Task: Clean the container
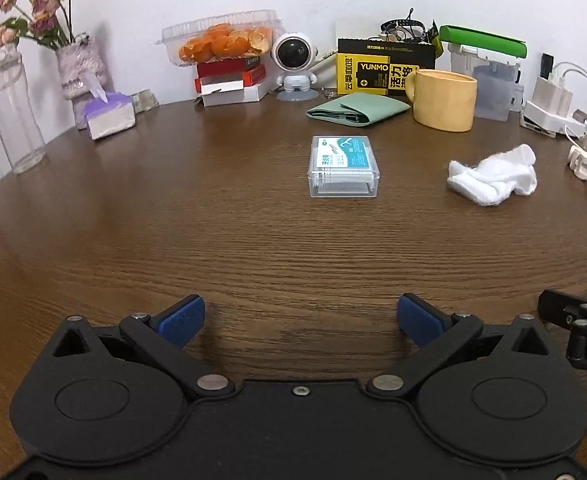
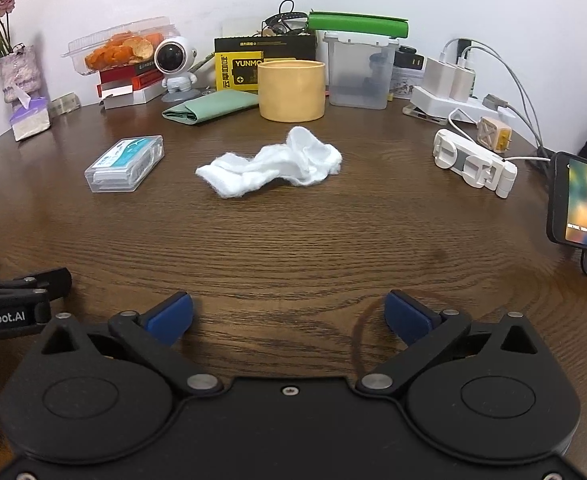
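Facing the clear plastic container (image 1: 343, 167) and the white cloth (image 2: 271, 162), both grippers are held back over the near worktop (image 1: 253, 248), released and empty.

From the left gripper (image 1: 300, 320) the container is seen dead ahead, lying flat, lid up, its long axis running away from the gripper toward the wall. From the right gripper (image 2: 289, 316) the cloth is found straight ahead, its crumpled length stretched left to right, while the container sits off to the left and is seen skewed; the left is judged better placed for the container, the right for the cloth.
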### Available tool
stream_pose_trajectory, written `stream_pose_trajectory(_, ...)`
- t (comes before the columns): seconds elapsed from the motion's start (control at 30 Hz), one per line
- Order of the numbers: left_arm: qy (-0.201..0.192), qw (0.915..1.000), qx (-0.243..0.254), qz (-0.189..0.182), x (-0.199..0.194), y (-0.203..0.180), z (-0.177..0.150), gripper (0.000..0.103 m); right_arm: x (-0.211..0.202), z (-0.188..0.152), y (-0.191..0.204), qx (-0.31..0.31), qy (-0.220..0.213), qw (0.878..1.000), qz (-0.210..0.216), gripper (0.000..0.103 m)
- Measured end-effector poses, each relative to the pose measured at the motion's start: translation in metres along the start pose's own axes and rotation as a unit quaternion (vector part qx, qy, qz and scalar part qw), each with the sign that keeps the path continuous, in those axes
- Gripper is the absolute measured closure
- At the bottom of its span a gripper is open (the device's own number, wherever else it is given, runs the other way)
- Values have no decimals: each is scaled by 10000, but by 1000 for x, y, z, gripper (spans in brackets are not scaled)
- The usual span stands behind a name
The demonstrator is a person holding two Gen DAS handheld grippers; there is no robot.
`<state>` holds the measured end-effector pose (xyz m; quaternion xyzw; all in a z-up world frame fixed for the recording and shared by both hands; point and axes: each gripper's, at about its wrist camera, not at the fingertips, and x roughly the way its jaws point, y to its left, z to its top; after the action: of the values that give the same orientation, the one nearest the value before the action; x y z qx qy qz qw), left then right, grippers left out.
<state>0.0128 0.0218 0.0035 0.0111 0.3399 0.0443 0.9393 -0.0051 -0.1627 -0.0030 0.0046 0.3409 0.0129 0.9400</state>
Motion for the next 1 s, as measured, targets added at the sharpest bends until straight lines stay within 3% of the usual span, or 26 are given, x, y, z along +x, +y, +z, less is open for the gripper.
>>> stream_pose_trajectory(1.0, 20, 9999, -101, -106, -1, 2, -6, 0, 0, 1, 2, -17, 1, 10000, 17, 0)
